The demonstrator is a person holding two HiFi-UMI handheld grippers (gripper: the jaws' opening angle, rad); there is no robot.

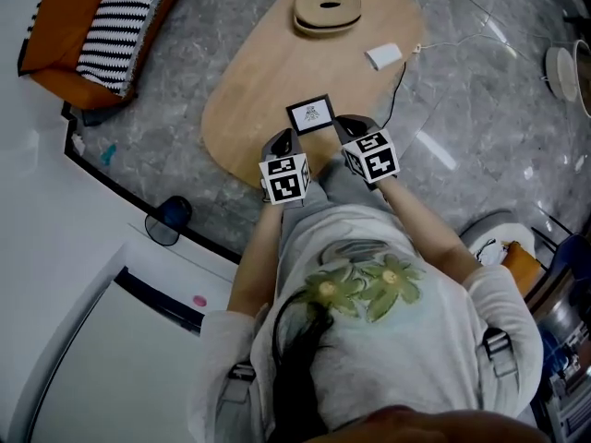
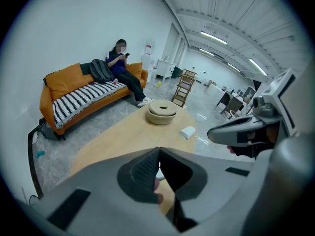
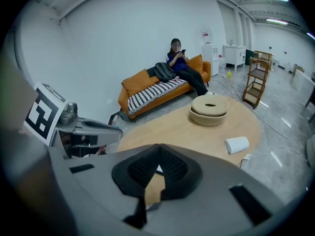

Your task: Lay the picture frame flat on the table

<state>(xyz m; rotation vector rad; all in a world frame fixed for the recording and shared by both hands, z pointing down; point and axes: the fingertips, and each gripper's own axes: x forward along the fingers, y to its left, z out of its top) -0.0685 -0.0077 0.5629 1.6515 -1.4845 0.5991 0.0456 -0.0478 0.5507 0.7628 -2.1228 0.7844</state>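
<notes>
**Item 1, task object.** A small black-bordered rectangular picture frame (image 1: pixel 309 114) is sitting near the front edge of a pale oval wooden worktop (image 1: pixel 249 81), its pictured face showing to the head view. Whether it is lying fully flat or leaning back on a stand cannot be told from here.

**Item 2, left tool** (image 1: pixel 287 137). It is hovering just beside the frame's near left corner. In its own view (image 2: pixel 159 150) the dark ribbed pads are pressing together, with nothing visibly clamped between them.

**Item 3, right tool** (image 1: pixel 343 124). It is waiting at the frame's near right corner. Its own view (image 3: pixel 158 147) shows the jaws pressed together too, with only a pale sliver showing past the tips.

**Item 4, surroundings.** A round light-wood lidded dish (image 1: pixel 327 11) and a small white box (image 1: pixel 384 56) are resting well apart from the frame, further along the worktop. An orange sofa with a striped throw (image 1: pixel 111 26) is standing beyond it.

**Handling note (judgement).**
- The step in hand appears to be settling the frame onto its back.
- It is best done with both tools working level, one at each corner, so the frame is going down evenly and not twisting.
- The top edge should be eased down slowly, and the frame kept clear of the worktop's near rim.
- If the frame has a rear stand, it may need folding in, or the frame could end up rocking.
</notes>
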